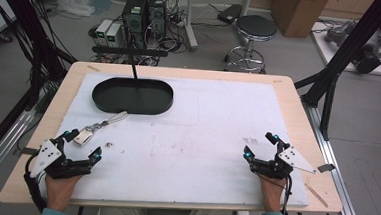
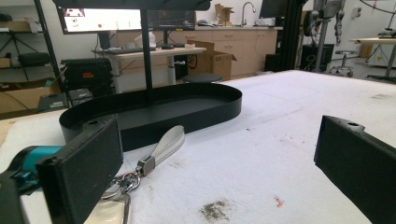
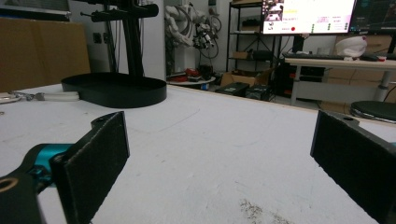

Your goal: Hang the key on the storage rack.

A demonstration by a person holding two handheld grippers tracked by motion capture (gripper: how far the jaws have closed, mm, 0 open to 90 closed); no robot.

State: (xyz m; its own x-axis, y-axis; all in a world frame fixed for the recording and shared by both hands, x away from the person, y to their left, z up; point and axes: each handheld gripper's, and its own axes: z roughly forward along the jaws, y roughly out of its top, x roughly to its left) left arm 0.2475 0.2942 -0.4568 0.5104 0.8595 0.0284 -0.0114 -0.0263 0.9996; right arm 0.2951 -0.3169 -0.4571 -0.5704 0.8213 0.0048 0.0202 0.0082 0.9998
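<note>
I see the keychain [image 1: 98, 128] lying on the white mat [image 1: 201, 138], just in front of the black tray [image 1: 132, 95]. My left gripper [image 1: 82, 145] sits right beside the keychain, fingers wide apart and holding nothing. My right gripper [image 1: 262, 145], far from the tray near the desk [image 1: 298, 114] edge, is spread too. The left finger [image 2: 84, 172] hides part of the keychain.

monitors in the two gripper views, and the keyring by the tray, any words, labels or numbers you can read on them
None can be read.
Monitor in the left gripper view: white screen with red dots, text too small.
Monitor in the right gripper view: lines of text, too blurred.
Keyring and black tray: no marking visible.
</note>
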